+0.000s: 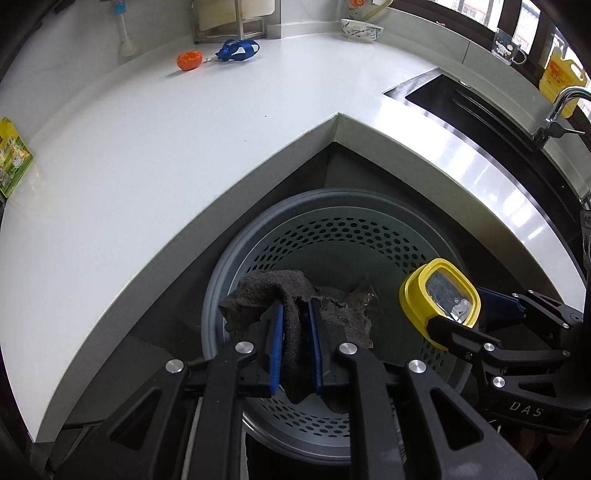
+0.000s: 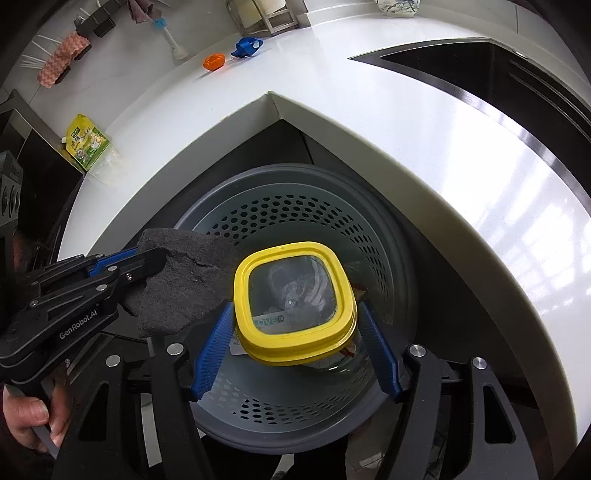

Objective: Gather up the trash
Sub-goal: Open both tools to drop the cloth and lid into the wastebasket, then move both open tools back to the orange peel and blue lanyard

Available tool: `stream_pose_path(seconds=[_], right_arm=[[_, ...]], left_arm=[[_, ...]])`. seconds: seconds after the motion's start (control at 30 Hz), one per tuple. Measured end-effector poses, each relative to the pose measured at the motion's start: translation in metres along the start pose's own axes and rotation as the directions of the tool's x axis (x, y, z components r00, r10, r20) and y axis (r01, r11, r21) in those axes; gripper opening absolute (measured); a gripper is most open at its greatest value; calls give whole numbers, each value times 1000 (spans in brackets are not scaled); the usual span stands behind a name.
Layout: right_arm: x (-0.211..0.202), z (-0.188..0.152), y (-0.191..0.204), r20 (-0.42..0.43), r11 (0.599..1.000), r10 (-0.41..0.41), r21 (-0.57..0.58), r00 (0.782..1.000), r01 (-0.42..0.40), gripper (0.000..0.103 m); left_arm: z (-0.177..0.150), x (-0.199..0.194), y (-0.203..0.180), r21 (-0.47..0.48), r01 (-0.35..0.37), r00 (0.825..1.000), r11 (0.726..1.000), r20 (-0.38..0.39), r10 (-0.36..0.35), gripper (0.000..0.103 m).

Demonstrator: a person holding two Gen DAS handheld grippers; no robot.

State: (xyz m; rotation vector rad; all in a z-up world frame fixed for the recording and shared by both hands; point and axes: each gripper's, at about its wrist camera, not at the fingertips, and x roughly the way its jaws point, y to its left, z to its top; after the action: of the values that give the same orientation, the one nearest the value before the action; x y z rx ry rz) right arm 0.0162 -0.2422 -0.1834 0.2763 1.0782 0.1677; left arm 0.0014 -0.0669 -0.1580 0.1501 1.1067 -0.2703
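A grey perforated bin point(image 1: 332, 229) stands on the floor in the inner corner of the white counter point(image 1: 184, 147). My left gripper point(image 1: 296, 306) is shut on a dark grey cloth point(image 1: 269, 291), which hangs over the bin's left side between the blue pads. My right gripper point(image 2: 295, 306) is shut on a clear container with a yellow lid point(image 2: 291, 284), held over the bin's point(image 2: 295, 214) middle. The right wrist view shows the left gripper point(image 2: 147, 260) and its cloth point(image 2: 184, 280) just left of the container. Crumpled clear plastic point(image 1: 364, 295) lies in the bin.
On the counter's far side lie an orange item point(image 1: 189, 60) and a blue item point(image 1: 238, 50). A green and yellow packet point(image 1: 13, 158) sits at its left end. A sink point(image 1: 461, 99) with a tap point(image 1: 565, 99) is at the right, a bowl point(image 1: 362, 29) behind it.
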Motion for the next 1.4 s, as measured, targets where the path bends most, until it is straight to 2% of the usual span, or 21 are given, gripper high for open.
stream_pose_path(seconds=[0.07, 0.13, 0.47, 0.67, 0.83, 1.13, 1.4], right_arm=[[2, 2, -1, -13, 1000, -4, 9, 1000, 4, 69], [0, 1, -2, -14, 1000, -6, 20, 1000, 6, 72], [-20, -2, -6, 6, 1000, -7, 23, 1000, 7, 73], [-34, 1, -5, 22, 1000, 6, 14, 1000, -6, 73], [-53, 10, -1, 48, 1000, 2, -9, 999, -1, 73], [-88, 36, 6, 135, 999, 19, -53, 991, -12, 73], [-108, 70, 18, 214, 995, 48, -97, 976, -27, 74]], left_arm=[[0, -4, 2, -5, -8, 1000, 1000, 13, 8, 45], [0, -10, 4, -11, -18, 999, 1000, 37, 18, 57], [0, -28, 14, -30, -56, 997, 998, 42, 57, 57], [5, -43, 14, -41, -67, 996, 997, 60, 70, 64], [17, -63, 16, -60, -69, 991, 996, 107, 75, 68], [43, -103, 22, -102, -91, 971, 991, 209, 111, 78], [67, -137, 31, -130, -116, 943, 985, 296, 150, 90]])
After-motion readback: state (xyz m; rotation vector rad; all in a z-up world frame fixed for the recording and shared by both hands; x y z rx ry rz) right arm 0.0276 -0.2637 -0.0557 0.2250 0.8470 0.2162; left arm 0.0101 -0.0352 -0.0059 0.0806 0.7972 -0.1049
